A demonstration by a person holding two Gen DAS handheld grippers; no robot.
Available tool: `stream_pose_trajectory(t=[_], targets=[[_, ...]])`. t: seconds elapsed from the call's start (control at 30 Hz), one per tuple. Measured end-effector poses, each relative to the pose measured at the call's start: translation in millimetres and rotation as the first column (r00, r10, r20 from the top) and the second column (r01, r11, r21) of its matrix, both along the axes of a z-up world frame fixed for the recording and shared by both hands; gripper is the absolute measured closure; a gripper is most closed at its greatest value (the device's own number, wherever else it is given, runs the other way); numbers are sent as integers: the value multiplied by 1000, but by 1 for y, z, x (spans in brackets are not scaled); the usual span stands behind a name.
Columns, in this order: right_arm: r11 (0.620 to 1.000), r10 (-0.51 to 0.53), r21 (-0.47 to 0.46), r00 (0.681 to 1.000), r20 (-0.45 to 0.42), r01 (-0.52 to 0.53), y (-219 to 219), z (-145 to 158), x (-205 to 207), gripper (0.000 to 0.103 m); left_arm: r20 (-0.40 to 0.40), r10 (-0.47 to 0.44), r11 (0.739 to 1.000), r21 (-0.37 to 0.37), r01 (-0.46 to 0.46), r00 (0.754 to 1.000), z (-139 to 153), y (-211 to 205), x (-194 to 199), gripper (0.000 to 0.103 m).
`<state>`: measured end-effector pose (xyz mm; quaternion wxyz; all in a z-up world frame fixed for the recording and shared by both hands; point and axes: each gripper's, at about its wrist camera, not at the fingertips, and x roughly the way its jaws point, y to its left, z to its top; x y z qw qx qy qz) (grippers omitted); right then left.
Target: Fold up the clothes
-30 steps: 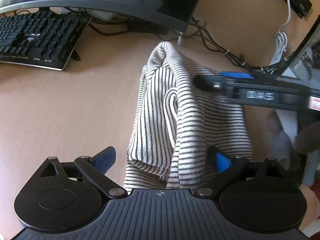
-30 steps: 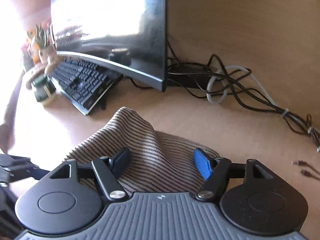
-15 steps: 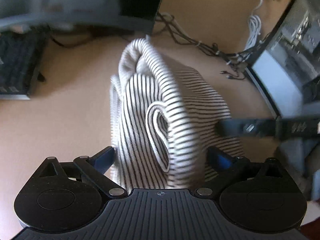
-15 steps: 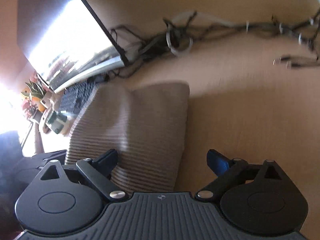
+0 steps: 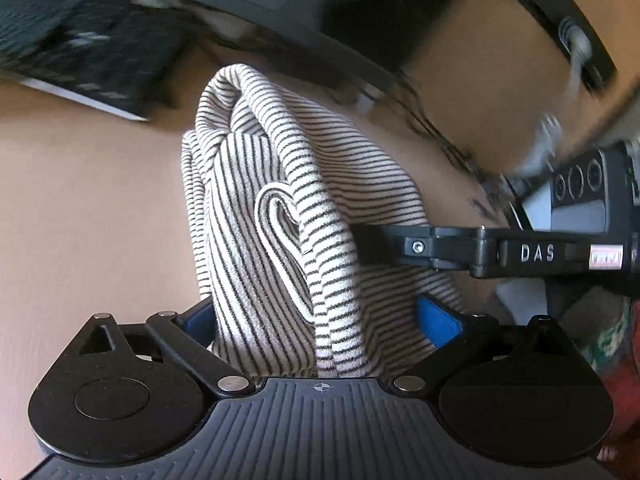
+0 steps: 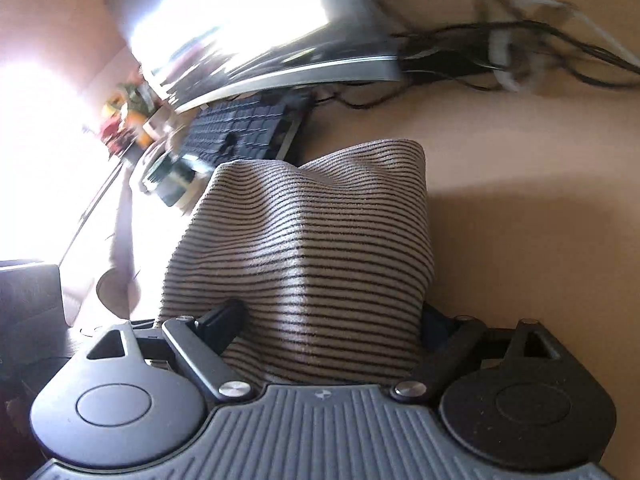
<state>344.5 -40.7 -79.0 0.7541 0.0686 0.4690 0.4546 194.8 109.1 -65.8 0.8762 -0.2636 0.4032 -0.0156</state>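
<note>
A white knit garment with thin black stripes (image 5: 280, 184) lies bunched in a loose fold on the tan desk. My left gripper (image 5: 318, 318) is open, its blue pads wide apart, and the near end of the cloth fills the gap between them. The right gripper's black finger (image 5: 372, 244) comes in from the right and touches the cloth's side. In the right wrist view the striped garment (image 6: 320, 240) humps up between the fingers of my right gripper (image 6: 330, 320), which stands open too. Neither pair of pads visibly pinches the fabric.
A curved monitor (image 5: 280, 8) and a black keyboard (image 5: 80, 52) stand behind the garment, with tangled cables (image 5: 440, 136) and a second screen (image 5: 580, 200) to the right. The right wrist view shows the keyboard (image 6: 240, 132), a jar (image 6: 168, 180) and cables (image 6: 520, 40).
The right gripper's fingers spread wider than a second ago and swung round beside the garment. Both cameras moved closer, and the cloth now fills both gaps. The background is motion-blurred.
</note>
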Motion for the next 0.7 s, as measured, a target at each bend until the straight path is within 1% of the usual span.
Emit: stream_pose_trajectory(t=[0.1, 0.17, 0.27, 0.43, 0.6, 0.7], targets=[[997, 74, -8, 997, 34, -74, 30, 4, 6, 14, 9, 93, 995, -40, -92, 996, -1, 26, -8, 4], [993, 119, -15, 991, 58, -119, 49, 7, 10, 14, 15, 124, 990, -74, -123, 992, -3, 38, -9, 4], [988, 153, -32, 984, 93, -151, 69, 12, 18, 13, 20, 141, 985, -103, -138, 990, -5, 49, -4, 4], [990, 135, -38, 987, 90, -133, 67, 10, 26, 9, 23, 128, 986, -109, -124, 992, -8, 50, 6, 4], [995, 96, -34, 991, 92, -94, 50, 10, 24, 9, 20, 112, 980, -165, -108, 993, -9, 44, 4, 4], [995, 101, -34, 991, 92, -98, 46, 10, 20, 9, 10, 108, 980, -167, -104, 994, -8, 42, 0, 4]])
